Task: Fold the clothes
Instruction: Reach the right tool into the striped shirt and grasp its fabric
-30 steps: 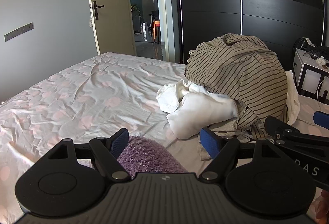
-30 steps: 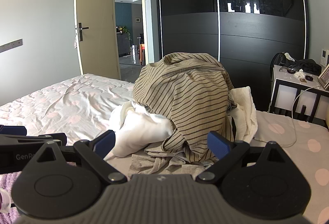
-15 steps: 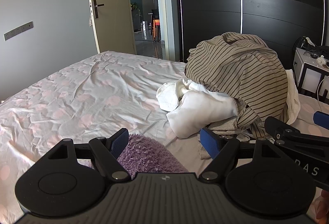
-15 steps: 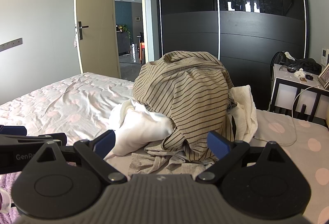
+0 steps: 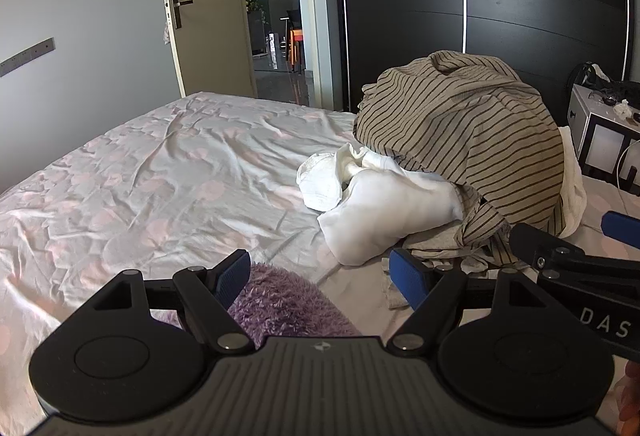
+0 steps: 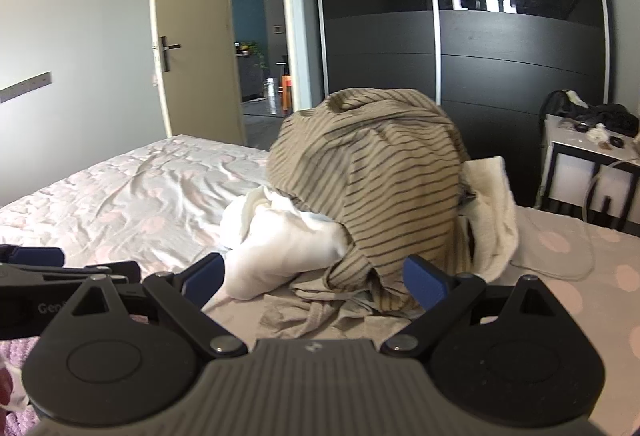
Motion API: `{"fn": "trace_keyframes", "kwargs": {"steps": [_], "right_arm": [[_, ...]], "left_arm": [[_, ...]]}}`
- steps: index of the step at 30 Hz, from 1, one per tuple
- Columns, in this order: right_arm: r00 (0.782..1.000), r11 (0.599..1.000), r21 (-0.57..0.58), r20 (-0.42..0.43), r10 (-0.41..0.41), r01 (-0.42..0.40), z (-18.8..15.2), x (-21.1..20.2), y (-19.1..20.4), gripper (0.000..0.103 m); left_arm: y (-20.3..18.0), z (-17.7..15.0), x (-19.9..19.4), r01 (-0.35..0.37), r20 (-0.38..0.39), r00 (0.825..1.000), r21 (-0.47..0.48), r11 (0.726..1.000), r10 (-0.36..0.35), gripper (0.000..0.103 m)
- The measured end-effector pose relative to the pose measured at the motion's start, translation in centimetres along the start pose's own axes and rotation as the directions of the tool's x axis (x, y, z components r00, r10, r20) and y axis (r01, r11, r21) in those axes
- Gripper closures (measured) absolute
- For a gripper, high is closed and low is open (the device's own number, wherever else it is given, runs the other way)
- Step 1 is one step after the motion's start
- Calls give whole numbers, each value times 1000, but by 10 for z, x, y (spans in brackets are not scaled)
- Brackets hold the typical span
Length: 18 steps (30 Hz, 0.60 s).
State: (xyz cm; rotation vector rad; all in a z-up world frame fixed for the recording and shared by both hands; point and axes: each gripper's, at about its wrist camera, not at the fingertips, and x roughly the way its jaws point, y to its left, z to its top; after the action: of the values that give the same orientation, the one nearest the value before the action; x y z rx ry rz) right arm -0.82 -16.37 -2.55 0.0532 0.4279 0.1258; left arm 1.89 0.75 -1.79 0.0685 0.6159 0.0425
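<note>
Black plastic, blue pads: left gripper (image 5: 320,274) low over the bed (image 5: 160,172), fingers spread wide, nothing between them but air. Purple fuzzy fabric (image 5: 280,306) directly below, bunched on the sheet, near the left pad (image 5: 234,278), contact not discernible. Right gripper (image 6: 316,276) likewise released, fingers wide apart, empty, held just beside the left one; each gripper visible at the edge of the other's view.

Beyond the fingertips: flat grey garment (image 6: 316,310) spread on the sheet, partly under the pile. Next, white garment (image 5: 384,212) crumpled, resting against the front of the pile. Above and behind it, tan striped shirt (image 5: 472,140) draped over the heap, forming a dome, one striped tail hanging down onto the grey piece. Cream towel-like cloth (image 6: 492,212) sticking out at the right side of the heap. None of it folded.

Farther back: white nightstand (image 6: 580,172) at right with small clutter on top, black sliding wardrobe (image 6: 460,56) behind the pile, open beige door (image 5: 208,8) at left, hallway beyond.
</note>
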Motion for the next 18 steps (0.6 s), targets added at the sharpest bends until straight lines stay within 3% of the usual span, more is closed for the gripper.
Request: {"fn": "trace_keyframes", "kwargs": {"steps": [5,9,15,18], "right_arm": [[999,998,-48,-16,35,-36,9,23,-1,6],[999,996,-83,-10,-33,32,25,48,-17,6],[991,995,-41,-93,-97,93,63,115,-60,6],[985,988,-66,-94,-145,139,81,144,-75,4]], "left_arm": [[6,7,18,24,-23,999,19,1000,-24,27],[18,13,30,23,-31,999,22,999,-22,27],[49,23,47,-29,-46,998,38,999,31,27],[69,29,58,-51,-57,997,10,999,52,27]]}}
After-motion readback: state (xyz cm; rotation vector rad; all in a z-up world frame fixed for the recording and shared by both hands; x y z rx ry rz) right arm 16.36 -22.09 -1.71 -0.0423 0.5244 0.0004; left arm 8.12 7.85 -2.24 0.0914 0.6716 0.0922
